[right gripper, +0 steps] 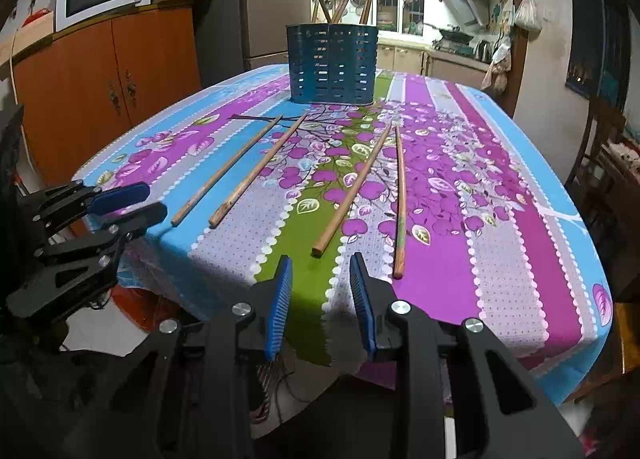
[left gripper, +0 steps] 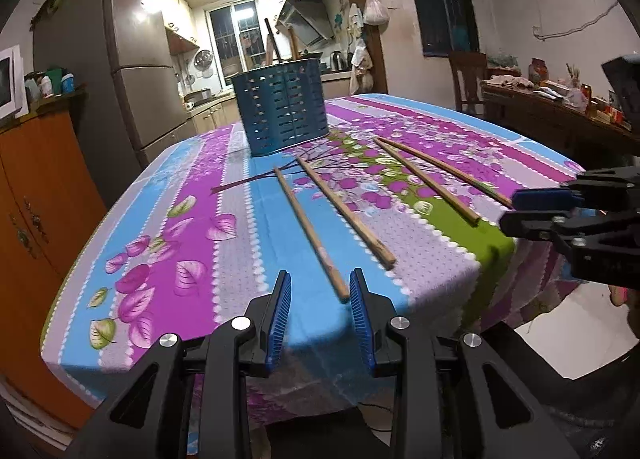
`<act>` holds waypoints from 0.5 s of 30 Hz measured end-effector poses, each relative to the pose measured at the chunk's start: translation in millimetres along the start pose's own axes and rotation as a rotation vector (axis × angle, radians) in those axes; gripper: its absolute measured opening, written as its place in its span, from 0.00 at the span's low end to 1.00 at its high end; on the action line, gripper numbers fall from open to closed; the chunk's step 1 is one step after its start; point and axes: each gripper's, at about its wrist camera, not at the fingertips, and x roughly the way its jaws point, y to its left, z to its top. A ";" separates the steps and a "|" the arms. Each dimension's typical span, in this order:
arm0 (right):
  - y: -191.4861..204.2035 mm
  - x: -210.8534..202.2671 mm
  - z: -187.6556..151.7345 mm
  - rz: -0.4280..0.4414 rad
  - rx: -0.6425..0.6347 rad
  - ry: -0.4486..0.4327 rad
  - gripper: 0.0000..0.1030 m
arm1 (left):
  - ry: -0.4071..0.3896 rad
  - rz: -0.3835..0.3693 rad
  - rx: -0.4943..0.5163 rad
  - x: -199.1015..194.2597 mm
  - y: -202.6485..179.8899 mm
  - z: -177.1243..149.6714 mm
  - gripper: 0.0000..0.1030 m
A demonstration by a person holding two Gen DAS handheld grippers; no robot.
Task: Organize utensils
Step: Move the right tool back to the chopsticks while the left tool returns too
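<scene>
Four wooden chopsticks lie loose on the flowered tablecloth (left gripper: 192, 243), fanned in two pairs, their far tips pointing toward the blue slotted utensil holder (left gripper: 282, 109) that stands at twelve o'clock near the far side of the table. More chopstick ends poke up out of that holder.

From the left wrist camera, the left gripper (left gripper: 320, 319) hangs at the near table edge, jaws partly open with nothing between the pads. The butt of the leftmost chopstick (left gripper: 310, 233) sits just ahead of the gap, close to the right-hand pad, while its partner (left gripper: 346, 213) lies at one o'clock.

From the right wrist camera, the right gripper (right gripper: 322, 301) is likewise partly open and empty. The third chopstick (right gripper: 352, 189) ends just ahead of its gap at twelve o'clock, and the fourth, greenish-stained chopstick (right gripper: 400, 199) ends near the right-hand pad at one o'clock.

Risks, as I judge them: both gaps look narrow, so a slightly off approach could push a stick's butt with a pad rather than straddle it, rolling it or sliding it across the cloth. The butts lie near the table edge, so a nudge could tip one over. The right pair converges at its far tips, and closing there could catch both. The soft cloth may bunch under a low pad.
</scene>
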 end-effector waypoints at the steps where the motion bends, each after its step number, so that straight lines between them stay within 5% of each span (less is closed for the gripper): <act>1: 0.8 1.1 -0.1 -0.011 -0.004 -0.008 0.27 | -0.008 0.001 0.005 -0.5 -2.2 -0.4 0.31; 15: 5.2 23.1 -3.0 -0.064 0.019 -0.045 0.21 | 0.013 0.069 -0.018 19.5 -6.4 -3.4 0.31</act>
